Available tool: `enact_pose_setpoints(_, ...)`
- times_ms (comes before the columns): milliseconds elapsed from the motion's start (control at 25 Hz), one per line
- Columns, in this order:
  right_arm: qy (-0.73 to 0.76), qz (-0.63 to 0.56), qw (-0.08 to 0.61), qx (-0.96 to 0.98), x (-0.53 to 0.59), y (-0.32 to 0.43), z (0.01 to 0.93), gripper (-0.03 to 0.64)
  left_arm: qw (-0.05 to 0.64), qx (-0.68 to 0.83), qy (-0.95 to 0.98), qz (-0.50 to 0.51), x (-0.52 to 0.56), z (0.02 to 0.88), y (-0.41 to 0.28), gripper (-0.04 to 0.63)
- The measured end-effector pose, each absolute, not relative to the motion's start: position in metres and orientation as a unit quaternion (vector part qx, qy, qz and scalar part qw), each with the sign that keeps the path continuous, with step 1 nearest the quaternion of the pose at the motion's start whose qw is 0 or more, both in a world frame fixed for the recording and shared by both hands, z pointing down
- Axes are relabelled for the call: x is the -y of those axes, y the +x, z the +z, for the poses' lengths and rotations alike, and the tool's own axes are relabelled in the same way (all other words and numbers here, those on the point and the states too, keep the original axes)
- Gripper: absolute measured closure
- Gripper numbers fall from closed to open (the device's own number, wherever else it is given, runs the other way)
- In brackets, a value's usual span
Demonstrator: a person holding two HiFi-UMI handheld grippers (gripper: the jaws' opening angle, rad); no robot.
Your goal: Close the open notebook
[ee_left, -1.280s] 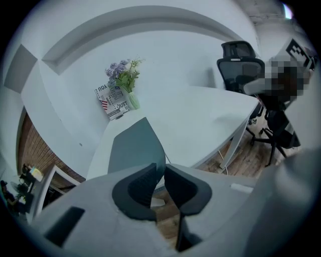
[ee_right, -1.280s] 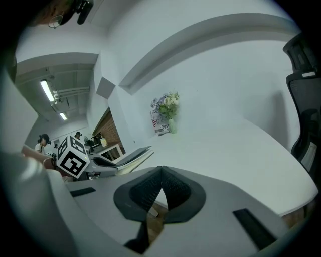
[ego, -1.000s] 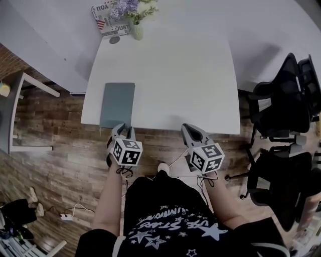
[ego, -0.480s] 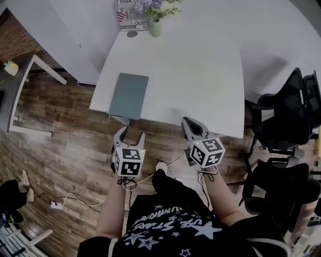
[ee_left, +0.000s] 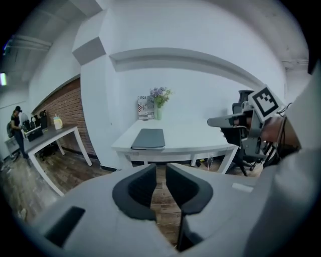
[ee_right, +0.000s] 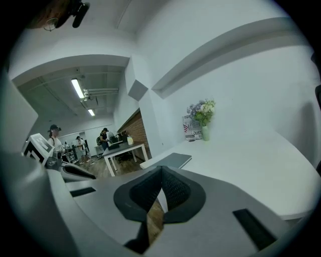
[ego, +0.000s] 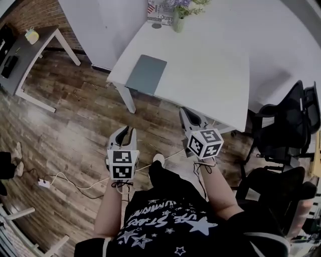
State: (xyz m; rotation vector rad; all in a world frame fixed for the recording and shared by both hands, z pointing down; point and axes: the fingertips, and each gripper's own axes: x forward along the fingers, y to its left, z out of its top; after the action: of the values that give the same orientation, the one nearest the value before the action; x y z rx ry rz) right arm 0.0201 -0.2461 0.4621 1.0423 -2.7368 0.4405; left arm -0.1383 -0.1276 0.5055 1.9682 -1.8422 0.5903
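Notebook (ego: pixel 146 74) lies shut and flat on the white table (ego: pixel 210 65), grey-green cover up, close to the tabletop's near left corner as the person faces it. One short end sits right at the near edge and one long side runs a little in from the left edge. At the far left corner of the tabletop a pale vase of flowers (ego: pixel 179 22) stands in front of a printed card (ego: pixel 159 12) that leans at the wall, with a small dark round thing (ego: pixel 157 25) just beside them; what it is cannot be made out. Both grippers are held over the wooden floor (ego: pixel 75 125), well apart from the table and touching nothing on it. The left gripper (ego: pixel 125 131) points toward the table's near left corner. Its jaws are closing, with a slim gap between the pads through which only floorboards show. The right gripper (ego: pixel 184 111) is nearer the table's near edge, and its jaws are together at the tips with nothing held. Black office chairs (ego: pixel 288 125) stand off the right edge of the table. A second, smaller desk (ego: pixel 35 45) stands to the left by a brick wall (ego: pixel 30 15). A cable with a power strip (ego: pixel 43 183) lies on the floor to the person's left.
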Motion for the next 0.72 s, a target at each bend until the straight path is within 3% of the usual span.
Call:
enact_pose_setpoints(200,0.331,0.125,0.093,0.931,0.185,0.028,0.449,0.615,0.195,0.669,0.696,0.174,0.061,0.491,-0.125,0.571)
enact_pose_setpoints(720,0.283,0.110,0.112,0.946,0.031,0.076,0.438,0.615,0.205,0.703,0.668,0.133,-0.108,0.470,-0.073,0.575)
